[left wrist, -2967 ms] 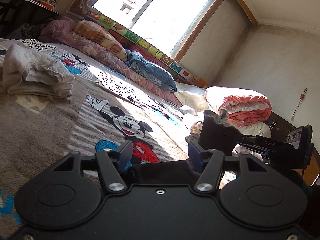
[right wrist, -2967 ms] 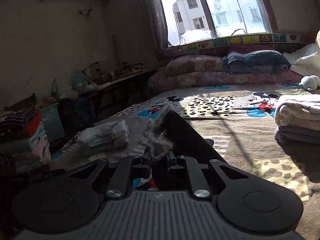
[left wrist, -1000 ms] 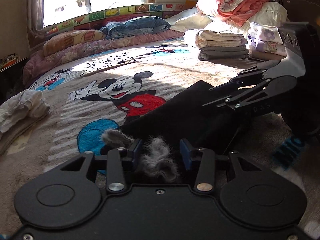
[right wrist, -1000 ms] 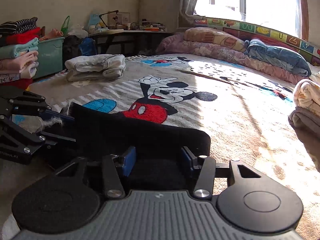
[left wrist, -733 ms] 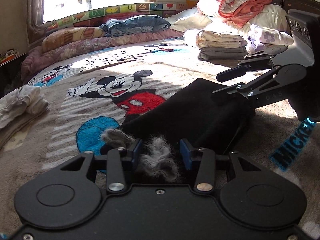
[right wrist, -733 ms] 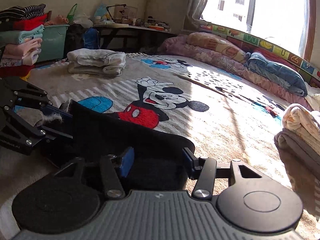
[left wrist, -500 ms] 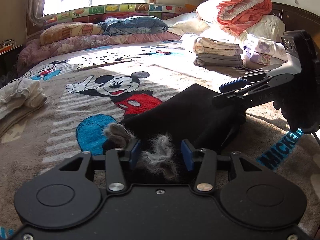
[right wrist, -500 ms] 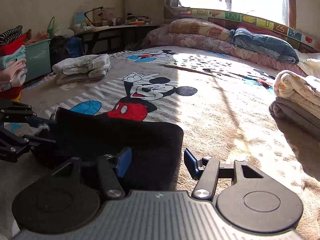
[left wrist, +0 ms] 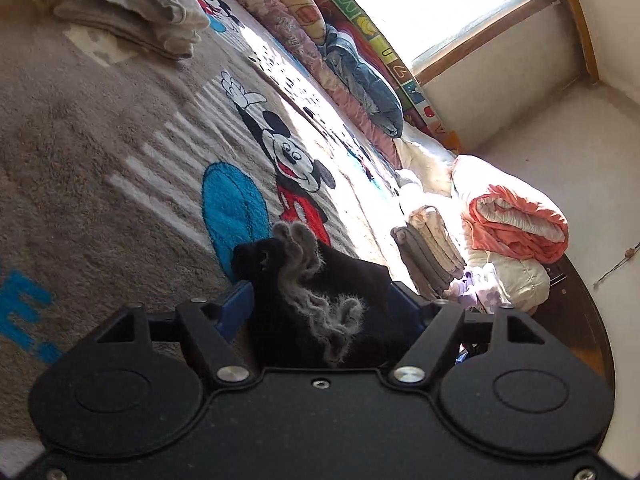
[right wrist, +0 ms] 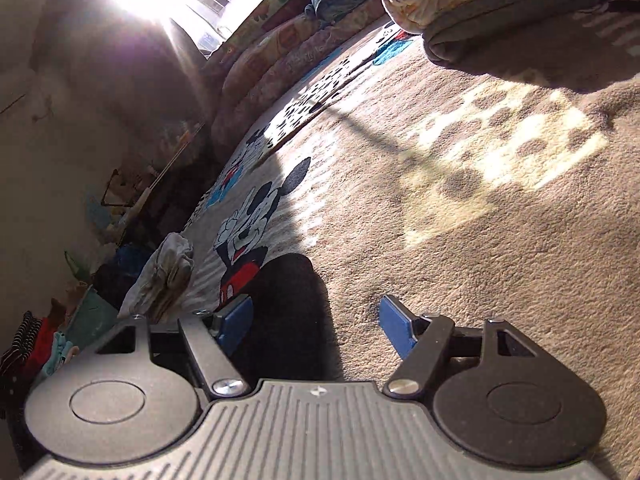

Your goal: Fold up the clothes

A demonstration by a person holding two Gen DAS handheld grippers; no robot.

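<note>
Sunlit bedroom, work surface a plush cartoon-mouse blanket (left wrist: 120,128) spread over the bed. Black garment (left wrist: 344,280) with grey fuzzy trim (left wrist: 320,304) lay bunched directly ahead of the left gripper (left wrist: 320,304), inside its gap; blue pads (left wrist: 236,308) stood apart on either side of the cloth, which filled the space between them, so whether they pinched it could not be told. Garment's long axis appeared to run forward and away from that claw, trim nearest the pads, dark body rising beyond. Right gripper (right wrist: 316,320) was spread wide and held nothing; a rounded end of the black garment (right wrist: 288,304) lay just ahead, next to its left pad (right wrist: 236,316), bare blanket (right wrist: 480,220) before its right pad. Judgement: left claw was the nearer and better placed on the garment; right would need to shift toward its own left to take the free end. Both views were strongly rolled. Outward from the left claw: folded pale clothes (left wrist: 132,4) far ahead-left, a neat stack of folded towels (left wrist: 428,248) ahead-right, an orange-and-white rolled quilt (left wrist: 516,220) beyond it, pillows and a blue bundle (left wrist: 360,80) along the window side (left wrist: 440,8). From the right claw: a folded stack (right wrist: 480,0) far ahead-right, a pale folded pile (right wrist: 168,276) to the left, a cluttered desk (right wrist: 152,184) and stacked clothes (right wrist: 36,344) at the far left.
</note>
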